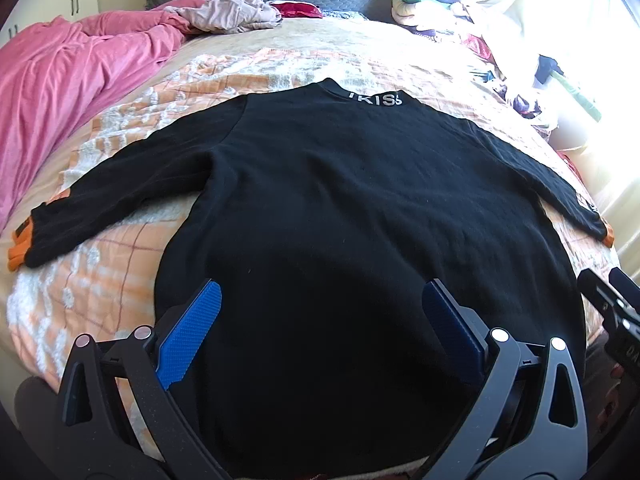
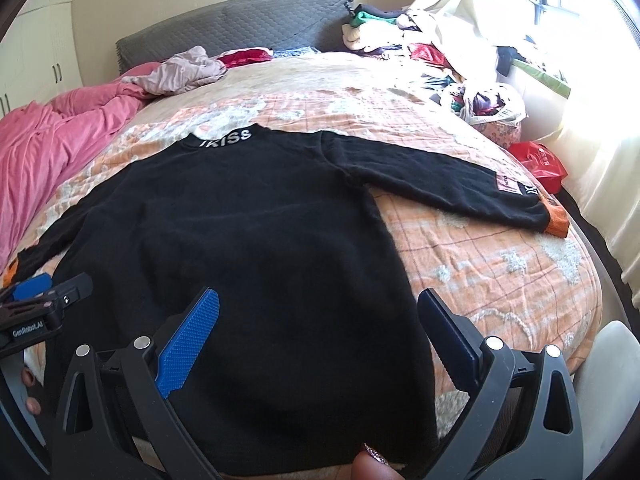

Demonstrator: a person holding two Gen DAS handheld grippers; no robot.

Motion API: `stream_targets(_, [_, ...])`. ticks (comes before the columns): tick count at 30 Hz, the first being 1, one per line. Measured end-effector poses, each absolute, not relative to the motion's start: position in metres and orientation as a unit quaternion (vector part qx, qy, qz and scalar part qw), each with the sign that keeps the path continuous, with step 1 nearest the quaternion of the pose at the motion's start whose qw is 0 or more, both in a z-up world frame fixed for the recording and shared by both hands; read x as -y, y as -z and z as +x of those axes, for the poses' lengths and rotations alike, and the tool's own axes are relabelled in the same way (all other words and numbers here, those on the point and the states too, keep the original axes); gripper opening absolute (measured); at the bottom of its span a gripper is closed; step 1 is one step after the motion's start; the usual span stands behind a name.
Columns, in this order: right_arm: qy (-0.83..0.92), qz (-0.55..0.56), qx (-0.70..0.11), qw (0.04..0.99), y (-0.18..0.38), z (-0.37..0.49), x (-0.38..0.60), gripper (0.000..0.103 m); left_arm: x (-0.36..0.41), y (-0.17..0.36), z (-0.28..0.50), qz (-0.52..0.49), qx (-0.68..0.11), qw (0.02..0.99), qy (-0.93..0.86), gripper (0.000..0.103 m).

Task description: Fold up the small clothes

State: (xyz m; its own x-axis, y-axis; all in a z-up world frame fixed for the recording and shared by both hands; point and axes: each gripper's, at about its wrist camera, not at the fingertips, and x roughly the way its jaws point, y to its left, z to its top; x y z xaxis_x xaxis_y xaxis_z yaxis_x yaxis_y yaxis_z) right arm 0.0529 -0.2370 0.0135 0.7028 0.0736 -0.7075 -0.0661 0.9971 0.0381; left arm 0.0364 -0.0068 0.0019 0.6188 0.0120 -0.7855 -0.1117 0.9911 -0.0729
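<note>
A black sweater (image 1: 340, 200) lies flat on the bed (image 2: 500, 256), collar toward the headboard and hem at the near edge, just ahead of the spread, empty left gripper (image 1: 320, 312) and right gripper (image 2: 320, 316), sleeves stretched sideways.

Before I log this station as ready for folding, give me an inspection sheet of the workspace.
Surface: bed with orange patterned cover.
Job's things: black sweater spread flat, both sleeves out, orange cuffs.
Clutter: pink blanket, clothes pile, red bag.
Grippers: left gripper and right gripper open over the hem, holding nothing.
Cables: nothing seen.
Surroundings: grey headboard, bright curtained window.
</note>
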Motion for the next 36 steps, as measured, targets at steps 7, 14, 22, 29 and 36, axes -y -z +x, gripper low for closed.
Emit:
stream_targets(7, [-0.026, 0.018, -0.379, 0.925, -0.019, 0.073, 0.246, 0.099, 0.007, -0.002, 0.056, -0.056, -0.435, 0.898, -0.036, 0.095])
stream_targets(14, [-0.015, 0.036, -0.382, 0.923, -0.023, 0.098, 0.258, 0.099, 0.013, -0.009, 0.081, -0.056, -0.434, 0.899, -0.033, 0.095])
stream_targets(22, [0.037, 0.07, -0.378, 0.922, -0.025, 0.13, 0.291, 0.099, 0.02, -0.016, 0.114, -0.054, -0.429, 0.901, -0.03, 0.095])
stream_targets(29, [0.076, 0.102, -0.378, 0.917, -0.024, 0.151, 0.32, 0.099, 0.032, -0.016, 0.142, -0.045, -0.433, 0.9, -0.02, 0.095])
stream_targets(36, [0.129, 0.153, -0.39, 0.899, -0.016, 0.176, 0.357, 0.099, 0.048, -0.016, 0.167, -0.032, -0.439, 0.898, -0.008, 0.095])
